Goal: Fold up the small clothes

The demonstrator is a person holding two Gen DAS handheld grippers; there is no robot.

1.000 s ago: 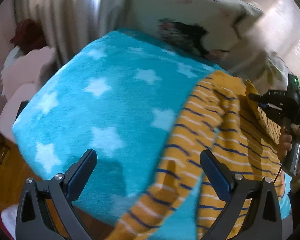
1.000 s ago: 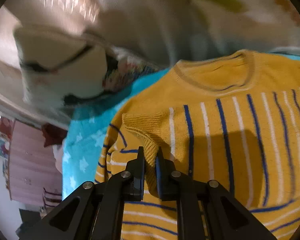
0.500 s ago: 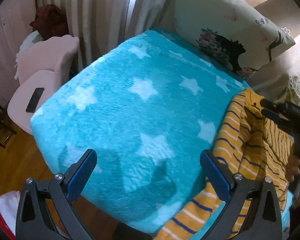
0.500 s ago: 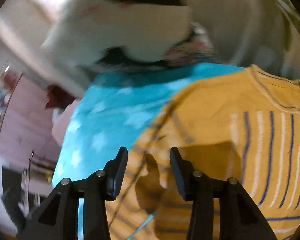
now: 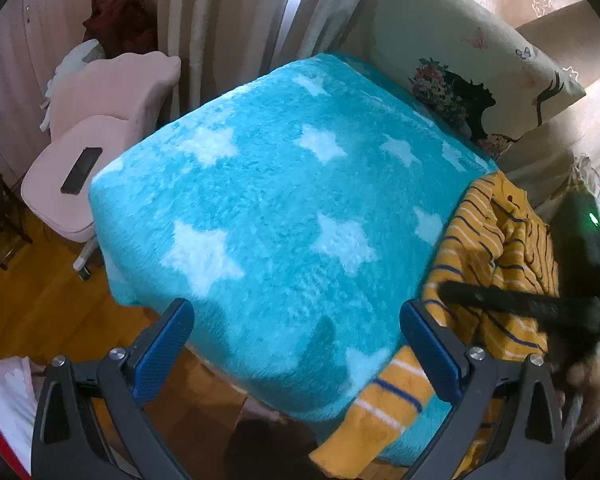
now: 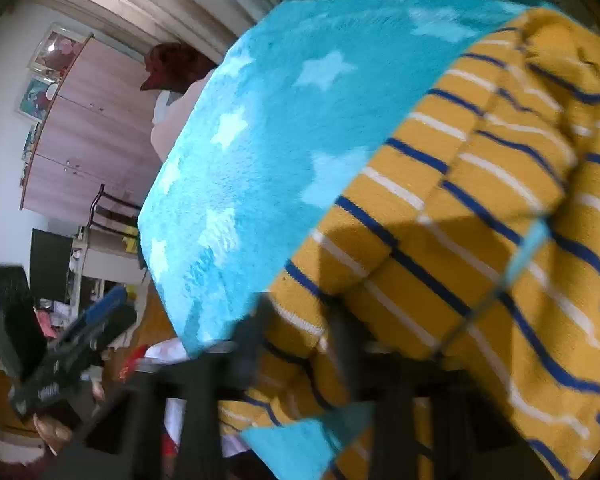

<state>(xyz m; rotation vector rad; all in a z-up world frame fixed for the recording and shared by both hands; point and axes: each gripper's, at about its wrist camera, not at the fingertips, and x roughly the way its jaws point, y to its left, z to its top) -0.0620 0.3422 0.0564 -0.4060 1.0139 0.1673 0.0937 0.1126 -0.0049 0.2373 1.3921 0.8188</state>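
Observation:
A mustard-yellow sweater [image 5: 496,264] with blue and white stripes lies partly folded at the right edge of a turquoise star blanket [image 5: 280,208]. It fills the right of the right wrist view [image 6: 480,208]. One part hangs over the blanket's near edge. My left gripper [image 5: 296,344] is open and empty above the blanket's near edge. My right gripper [image 6: 296,320] is blurred, open and empty, just above the sweater. It crosses the left wrist view as a dark streak [image 5: 520,304].
A patterned pillow [image 5: 472,64] leans at the back of the blanket. A pink chair [image 5: 100,120] with a phone [image 5: 82,170] on its seat stands left. Curtains hang behind. Wood floor [image 5: 40,300] lies below the near edge.
My right gripper has let go of the sweater's cuff, opened and swung towards the sweater's lower part. My left gripper has pulled back, away from the sweater.

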